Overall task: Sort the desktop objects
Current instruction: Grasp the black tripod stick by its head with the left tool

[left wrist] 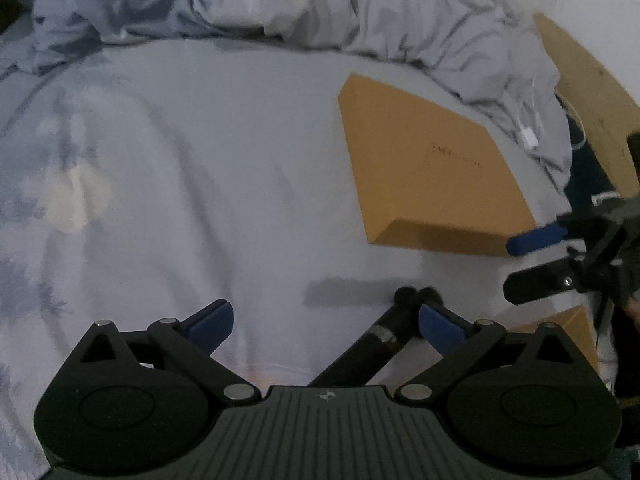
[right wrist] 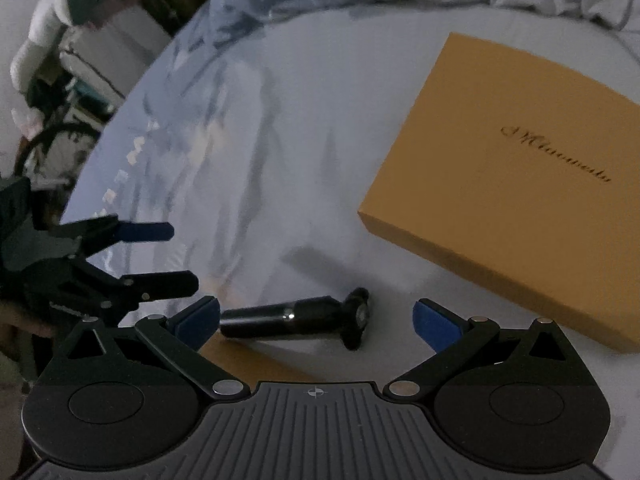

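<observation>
A black cylindrical tool with a T-shaped head (right wrist: 304, 316) lies on the pale blue bedsheet, between my right gripper's open fingers; it also shows in the left wrist view (left wrist: 384, 340), by my left gripper's right finger. My left gripper (left wrist: 326, 322) is open and empty. My right gripper (right wrist: 316, 320) is open, hovering just over the tool. A flat orange box (right wrist: 532, 184) lies on the sheet to the right; it shows in the left wrist view (left wrist: 432, 176) too. My right gripper appears at the right edge of the left view (left wrist: 516, 264), my left gripper at the left of the right view (right wrist: 180, 256).
A second orange piece (right wrist: 256, 364) lies under the tool's near end. A crumpled duvet (left wrist: 320, 4) lies at the back. A wooden board (left wrist: 592, 96) and white cable (left wrist: 528, 136) sit at the right. Clutter and a bicycle (right wrist: 52, 144) stand beyond the bed's left edge.
</observation>
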A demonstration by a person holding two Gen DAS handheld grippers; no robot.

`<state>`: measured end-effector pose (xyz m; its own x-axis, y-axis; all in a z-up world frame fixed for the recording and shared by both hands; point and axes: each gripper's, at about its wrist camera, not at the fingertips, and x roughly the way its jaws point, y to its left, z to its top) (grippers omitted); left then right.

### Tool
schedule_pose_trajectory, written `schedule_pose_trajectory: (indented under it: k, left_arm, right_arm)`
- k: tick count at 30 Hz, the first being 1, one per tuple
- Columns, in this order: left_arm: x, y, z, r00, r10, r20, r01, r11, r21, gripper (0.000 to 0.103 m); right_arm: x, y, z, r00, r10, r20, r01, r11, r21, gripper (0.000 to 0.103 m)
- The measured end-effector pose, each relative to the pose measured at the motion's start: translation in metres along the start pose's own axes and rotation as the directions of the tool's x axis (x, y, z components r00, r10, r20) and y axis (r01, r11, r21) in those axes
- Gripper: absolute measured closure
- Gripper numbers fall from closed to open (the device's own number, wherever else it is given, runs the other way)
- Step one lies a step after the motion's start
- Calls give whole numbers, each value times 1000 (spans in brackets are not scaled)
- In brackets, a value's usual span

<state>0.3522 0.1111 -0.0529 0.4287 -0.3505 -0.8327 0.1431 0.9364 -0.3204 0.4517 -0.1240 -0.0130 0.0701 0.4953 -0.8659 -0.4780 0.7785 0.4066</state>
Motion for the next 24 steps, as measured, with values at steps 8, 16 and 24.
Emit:
schedule_pose_trajectory:
  k: [8,16,24]
  left_arm:
    - [32,1,4,991,-55,-120,70,991,118,0]
    - [64,-11,3,961,-72,-268,140,958,248,9]
    - [87,-13,3,933,-67,-353,173,945,276,9]
  right_arm:
    - [43,1,6,990,-56,-129,43,994,-102,0]
    - [74,-3,0,976,-90,-199,55,983,-174,18]
    - [94,-2,-2,961,-104,-258,40,969,-243,34]
